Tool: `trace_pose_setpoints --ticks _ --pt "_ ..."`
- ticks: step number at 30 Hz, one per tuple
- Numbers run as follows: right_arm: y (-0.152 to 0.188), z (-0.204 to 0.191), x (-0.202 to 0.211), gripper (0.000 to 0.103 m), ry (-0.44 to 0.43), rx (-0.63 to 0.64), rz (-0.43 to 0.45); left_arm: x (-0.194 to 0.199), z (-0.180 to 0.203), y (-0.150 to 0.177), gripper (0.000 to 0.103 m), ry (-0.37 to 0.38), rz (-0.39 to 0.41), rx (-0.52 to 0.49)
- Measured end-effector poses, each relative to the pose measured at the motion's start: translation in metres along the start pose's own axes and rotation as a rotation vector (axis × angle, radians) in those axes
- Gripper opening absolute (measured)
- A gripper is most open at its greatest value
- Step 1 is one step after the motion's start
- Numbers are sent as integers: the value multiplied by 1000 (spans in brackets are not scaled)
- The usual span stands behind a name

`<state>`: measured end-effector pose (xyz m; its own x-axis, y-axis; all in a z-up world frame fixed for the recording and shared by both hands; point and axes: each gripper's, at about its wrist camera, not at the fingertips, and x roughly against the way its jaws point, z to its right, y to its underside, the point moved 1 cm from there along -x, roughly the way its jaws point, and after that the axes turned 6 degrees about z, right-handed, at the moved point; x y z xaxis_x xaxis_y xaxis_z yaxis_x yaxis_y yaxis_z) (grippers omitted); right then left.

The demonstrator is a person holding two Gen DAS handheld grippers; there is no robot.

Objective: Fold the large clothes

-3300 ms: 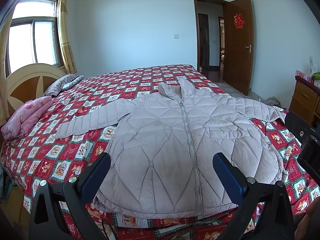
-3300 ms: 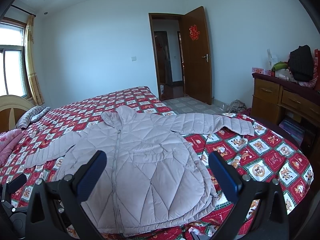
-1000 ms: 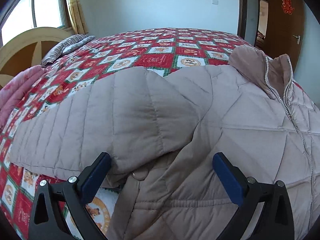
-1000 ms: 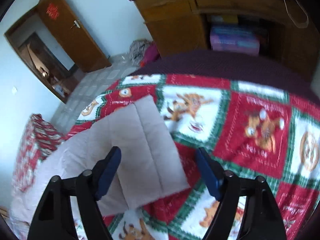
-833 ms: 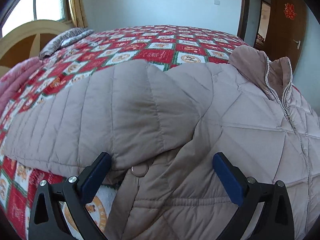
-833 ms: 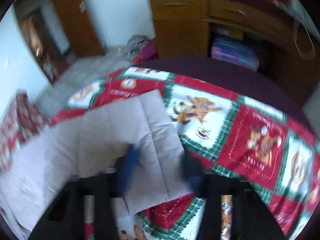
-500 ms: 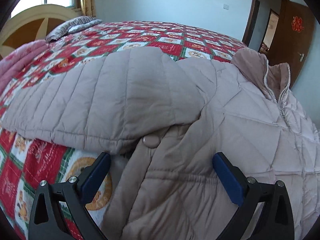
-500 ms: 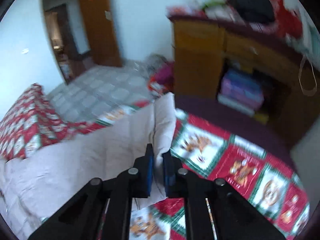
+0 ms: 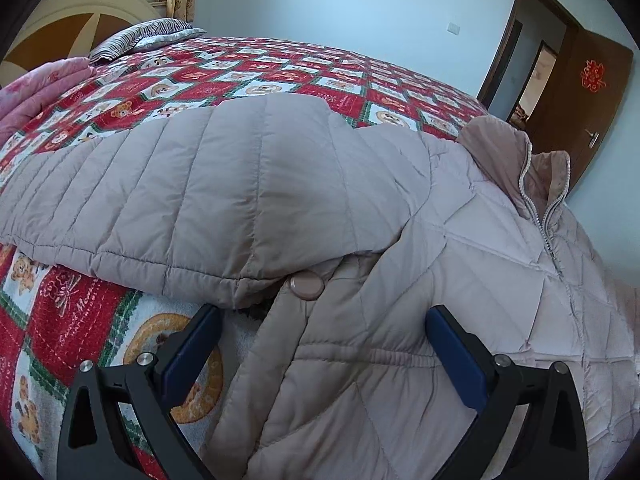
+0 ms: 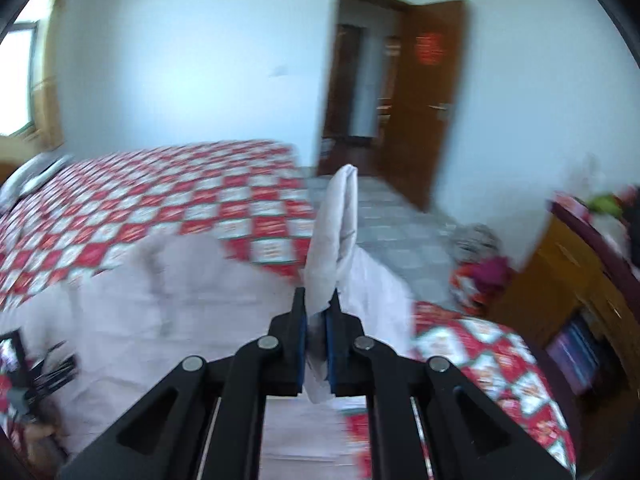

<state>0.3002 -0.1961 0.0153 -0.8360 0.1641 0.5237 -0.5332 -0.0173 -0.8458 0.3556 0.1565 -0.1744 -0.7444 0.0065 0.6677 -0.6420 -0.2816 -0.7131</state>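
Two views, differing content. Left wrist view, sharp: pale beige quilted puffer jacket spread flat on the bed's red-and-white checked patterned quilt, filling the centre and right of the frame. One quilted sleeve stretched across the middle toward the left edge, lying over the jacket body where a round beige snap button peeks out just beneath its lower hem. Zipped stand-up collar at right centre. Left gripper low in the frame, jaws wide apart, holding nothing, blue pads straddling the jacket's side edge, one over the quilt, the other over the jacket. Striped pillow and curved cream-and-brown headboard at upper left, folded pink blanket at the left edge, brown wooden door with a red paper decoration at upper right.

Right wrist view, motion-blurred: right gripper at lower centre, jaws pressed together on a cuff of the other sleeve, which stands up from the pads toward the frame's centre. Rest of the jacket a pale blur across the lower left. Shown only here: brown wooden dresser at the right edge, grey tiled floor before the doorway, dark heap of clothes on that floor. Part of the other gripper's black frame just visible at far lower left.
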Motion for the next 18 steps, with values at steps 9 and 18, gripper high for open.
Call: trace_pose_setpoints --ticks 9,18 --pt "38 -155 -68 9 -300 49 -129 1 -5 -2 102 33 10 32" --pt "51 -190 -99 52 -509 -100 -212 0 -9 -3 102 62 20 58"
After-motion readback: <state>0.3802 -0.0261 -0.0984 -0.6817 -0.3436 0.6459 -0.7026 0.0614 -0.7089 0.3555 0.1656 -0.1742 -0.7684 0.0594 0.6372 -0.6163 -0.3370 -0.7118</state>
